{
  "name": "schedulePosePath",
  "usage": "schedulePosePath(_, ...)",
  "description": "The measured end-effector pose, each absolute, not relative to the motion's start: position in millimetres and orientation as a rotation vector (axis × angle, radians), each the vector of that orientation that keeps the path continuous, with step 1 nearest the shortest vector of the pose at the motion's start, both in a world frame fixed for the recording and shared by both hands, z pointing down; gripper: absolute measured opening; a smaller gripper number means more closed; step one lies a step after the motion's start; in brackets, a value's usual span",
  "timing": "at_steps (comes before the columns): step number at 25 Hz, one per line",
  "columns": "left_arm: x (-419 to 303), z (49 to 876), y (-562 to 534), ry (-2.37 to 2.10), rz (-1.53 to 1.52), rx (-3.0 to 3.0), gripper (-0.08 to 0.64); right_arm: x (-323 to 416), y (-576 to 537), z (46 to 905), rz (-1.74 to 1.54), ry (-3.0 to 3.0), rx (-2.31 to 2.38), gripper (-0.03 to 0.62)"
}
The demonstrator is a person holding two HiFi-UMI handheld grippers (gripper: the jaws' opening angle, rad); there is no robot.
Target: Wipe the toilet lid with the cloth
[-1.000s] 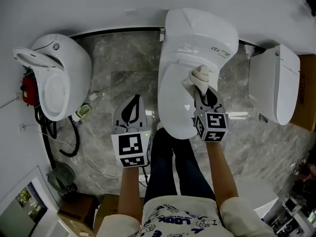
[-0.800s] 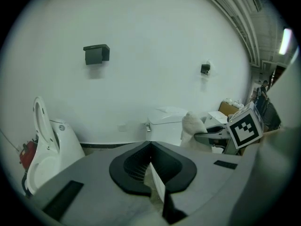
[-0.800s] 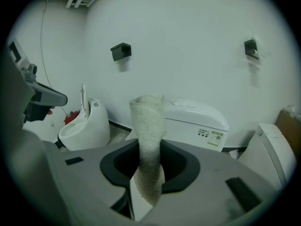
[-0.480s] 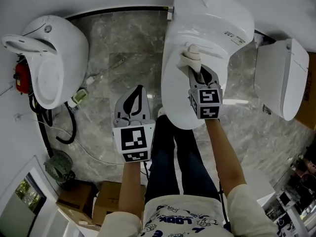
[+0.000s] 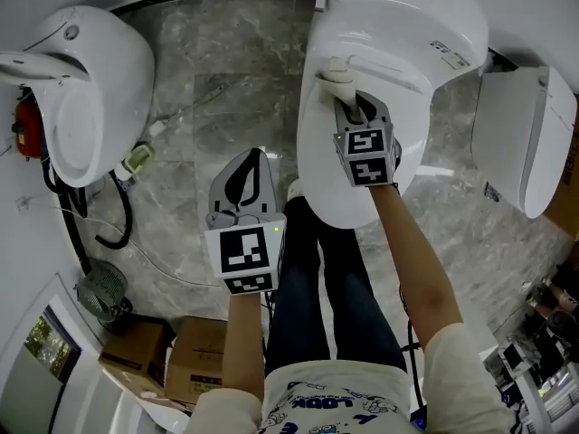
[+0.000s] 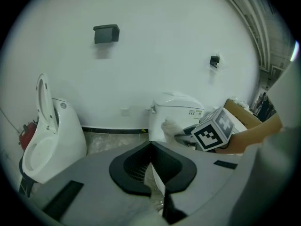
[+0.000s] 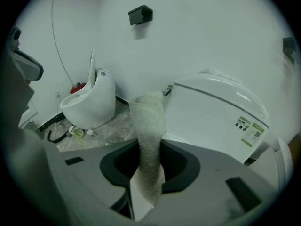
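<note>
1. The right gripper [image 5: 349,107] pinches the cloth [image 5: 336,72]. The cloth's free end stands past the jaw tips and lies at the rear edge of the toilet lid [image 5: 321,174], at 12 o'clock from the gripper, just under the tank [image 5: 398,12].
2. The lid is down. The right gripper and its marker cube cover the lid's middle.
3. The left gripper [image 5: 246,177] has its jaws pressed together with nothing between them. It hangs over the marble floor [image 5: 226,80], at 9 o'clock from the lid and apart from it.
4. The person's legs [image 5: 317,287] stand at the lid's 6 o'clock edge.
5. Surroundings:
   - 10 o'clock: second toilet [image 5: 86,89], seat raised.
   - 2 o'clock: third white fixture [image 5: 520,143].
   - 7 o'clock: cardboard boxes [image 5: 194,360], a fan [image 5: 95,292] and a black hose [image 5: 118,220].
</note>
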State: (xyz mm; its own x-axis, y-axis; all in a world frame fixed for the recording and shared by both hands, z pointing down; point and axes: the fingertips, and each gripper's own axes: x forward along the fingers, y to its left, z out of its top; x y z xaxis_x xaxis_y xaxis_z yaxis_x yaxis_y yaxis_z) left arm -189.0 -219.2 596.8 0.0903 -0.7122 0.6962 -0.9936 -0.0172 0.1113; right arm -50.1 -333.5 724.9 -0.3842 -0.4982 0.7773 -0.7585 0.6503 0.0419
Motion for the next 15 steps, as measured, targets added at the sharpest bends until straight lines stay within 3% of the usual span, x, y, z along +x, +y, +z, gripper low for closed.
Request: schedulePosePath(15, -174, 622, -212, -1.639, 0.608, 1.768, 0.003, -62, -325, 808, 0.289, -1.922, 0.711, 0.104)
